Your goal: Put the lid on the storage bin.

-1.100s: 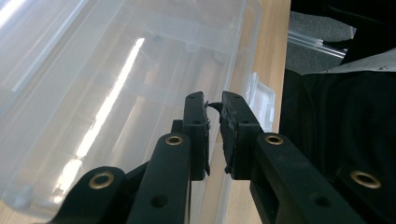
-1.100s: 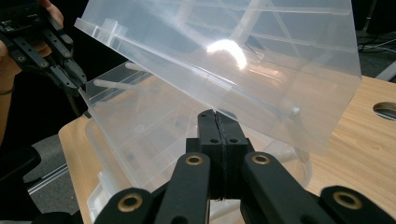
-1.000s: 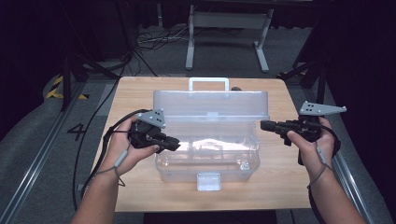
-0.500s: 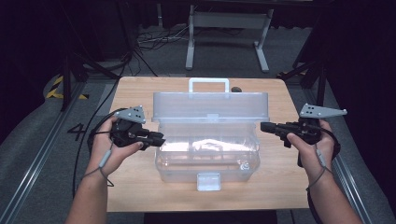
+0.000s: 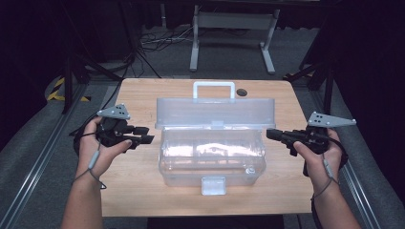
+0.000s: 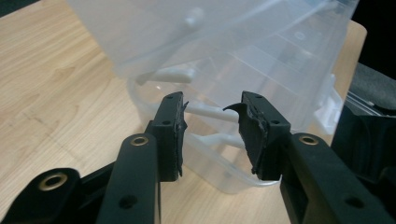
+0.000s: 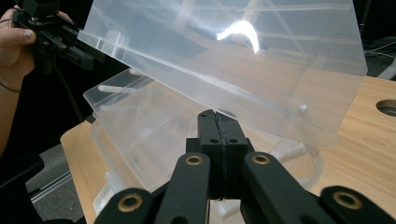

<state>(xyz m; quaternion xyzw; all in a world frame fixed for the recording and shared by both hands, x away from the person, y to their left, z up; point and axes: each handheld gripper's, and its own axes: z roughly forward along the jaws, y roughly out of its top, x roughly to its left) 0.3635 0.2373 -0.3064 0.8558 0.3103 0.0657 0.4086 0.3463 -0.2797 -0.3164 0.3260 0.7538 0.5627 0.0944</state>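
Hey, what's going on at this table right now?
A person holds a gripper in each hand on either side of a clear plastic box on a wooden table. The box's lid stands open. The left gripper sits just off the box's left end, its jaws having just been opening, with nothing between them. The right gripper is shut, at the box's right end.
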